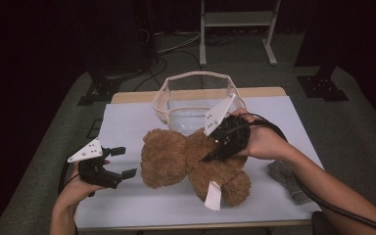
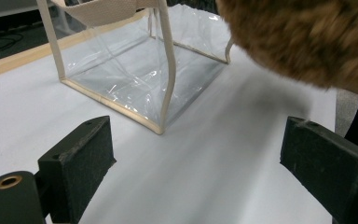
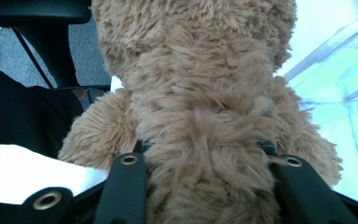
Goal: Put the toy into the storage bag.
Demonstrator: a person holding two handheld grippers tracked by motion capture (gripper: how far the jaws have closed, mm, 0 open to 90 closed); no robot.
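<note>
The brown teddy bear [image 1: 186,159] is over the middle of the white table [image 1: 127,122], just in front of the clear plastic bag with cream trim [image 1: 196,100], its white tag [image 1: 213,196] hanging at the near side. The right gripper [image 1: 214,149] is clenched on the bear's body, the plush bulging between the two black jaws in the right gripper view. The left gripper [image 1: 123,161] sits just left of the bear's head, jaws spread wide with nothing between them, and a grey cloth [image 1: 286,178] lies at the table's right edge.

Brown plush teddy bear [image 1: 186,156], tilted, lifted.
</note>
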